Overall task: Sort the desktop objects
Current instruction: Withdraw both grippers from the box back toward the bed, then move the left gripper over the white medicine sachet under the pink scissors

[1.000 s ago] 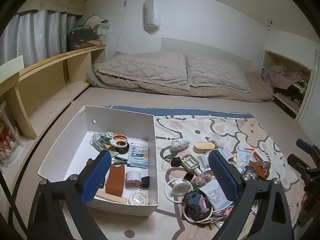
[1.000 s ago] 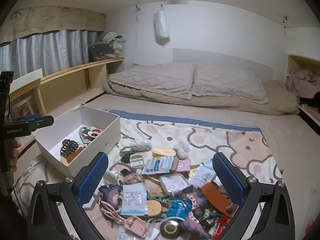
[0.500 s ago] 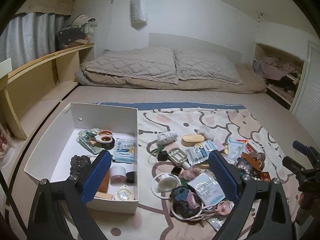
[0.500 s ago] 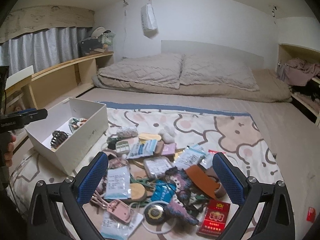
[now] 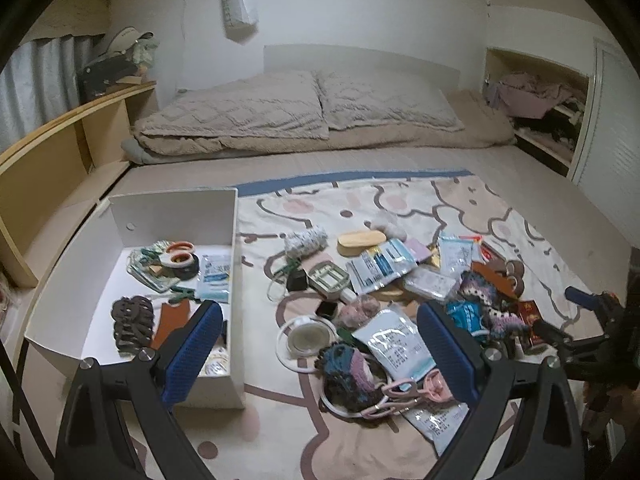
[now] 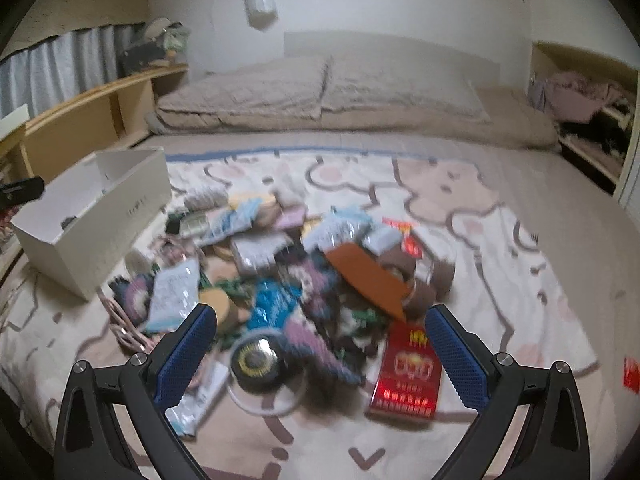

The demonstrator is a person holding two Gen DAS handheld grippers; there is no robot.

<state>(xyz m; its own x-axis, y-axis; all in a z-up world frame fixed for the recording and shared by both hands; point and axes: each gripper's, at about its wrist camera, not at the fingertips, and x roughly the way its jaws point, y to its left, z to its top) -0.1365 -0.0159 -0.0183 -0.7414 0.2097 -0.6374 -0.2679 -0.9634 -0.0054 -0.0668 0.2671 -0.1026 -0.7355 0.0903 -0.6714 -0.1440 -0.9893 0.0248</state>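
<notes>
Swung both empty, wide-released grippers, left (image 5: 320, 356) and right (image 6: 320, 344), from white box (image 5: 234, 240) toward clutter pile (image 6: 280, 272) on bed blanket (image 5: 460, 200); next pick pending, probably.

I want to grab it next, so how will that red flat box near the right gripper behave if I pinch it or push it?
The red box looks like thin printed card, so probably light and rigid enough to pinch by its edges, though hard squeezing might dent it. It lies flat on the soft patterned blanket, so a push would likely slide or snag it rather than roll it. The view is blurred.
</notes>
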